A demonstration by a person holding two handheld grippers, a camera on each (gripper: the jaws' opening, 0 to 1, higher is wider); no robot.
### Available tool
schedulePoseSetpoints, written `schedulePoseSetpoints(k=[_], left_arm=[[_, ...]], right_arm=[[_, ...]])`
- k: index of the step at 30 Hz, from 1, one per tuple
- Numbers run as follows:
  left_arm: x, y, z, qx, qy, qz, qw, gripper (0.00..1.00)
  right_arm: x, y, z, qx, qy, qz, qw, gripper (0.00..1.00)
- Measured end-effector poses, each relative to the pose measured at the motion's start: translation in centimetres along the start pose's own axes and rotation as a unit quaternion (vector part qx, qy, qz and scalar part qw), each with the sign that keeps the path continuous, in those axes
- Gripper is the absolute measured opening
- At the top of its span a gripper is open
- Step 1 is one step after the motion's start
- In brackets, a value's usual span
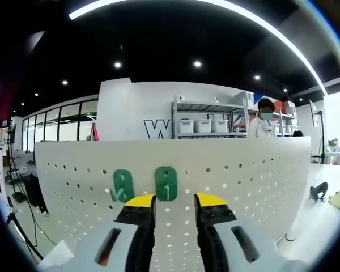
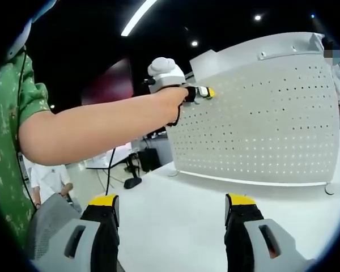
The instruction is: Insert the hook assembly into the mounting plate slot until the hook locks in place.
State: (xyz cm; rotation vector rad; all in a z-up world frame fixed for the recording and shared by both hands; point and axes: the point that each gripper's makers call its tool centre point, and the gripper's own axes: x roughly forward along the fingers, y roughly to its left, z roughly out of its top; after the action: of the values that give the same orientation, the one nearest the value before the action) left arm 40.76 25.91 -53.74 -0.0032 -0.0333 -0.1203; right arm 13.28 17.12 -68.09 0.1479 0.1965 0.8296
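Left gripper view has your left tool (image 1: 174, 203) raised before the white pegboard (image 1: 249, 181), its yellow-tipped jaws a little apart and holding nothing, just beneath two green hooks (image 1: 144, 185) already hanging on the board. Right gripper view shows your right tool (image 2: 171, 208) with jaws wide apart and bare over the white table (image 2: 175, 221), the pegboard standing along its far edge.

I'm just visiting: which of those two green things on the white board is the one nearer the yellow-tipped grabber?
Start at the big white pegboard standing on the table. Two green hooks hang side by side at its middle, just above the left gripper. Yours is the right-hand green hook, directly above the jaw gap; the other green hook sits off to the side.
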Motion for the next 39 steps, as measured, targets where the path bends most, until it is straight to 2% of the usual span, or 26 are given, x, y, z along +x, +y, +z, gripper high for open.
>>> schedulePoseSetpoints(k=[12,20,28,39], left_arm=[[-1.2,-0.2,-0.6,0.006,0.006,-0.009,0.9999,0.33],[-2.3,-0.1,-1.2,0.009,0.011,-0.01,0.9998,0.33],[-3.8,-0.3,-3.1,0.021,0.024,-0.019,0.9993,0.33],[-6.6,-0.6,-7.5,0.037,0.058,-0.037,0.9969,0.32]], right_arm=[[0.0,0.2,0.0,-0.004,0.0,0.002,1.0,0.78],[0.0,0.4,0.1,-0.007,-0.002,0.003,1.0,0.78],[0.0,0.6,0.2,-0.01,-0.004,0.003,0.9999,0.78],[-0.1,0.7,0.4,-0.011,-0.006,0.004,0.9999,0.78]])
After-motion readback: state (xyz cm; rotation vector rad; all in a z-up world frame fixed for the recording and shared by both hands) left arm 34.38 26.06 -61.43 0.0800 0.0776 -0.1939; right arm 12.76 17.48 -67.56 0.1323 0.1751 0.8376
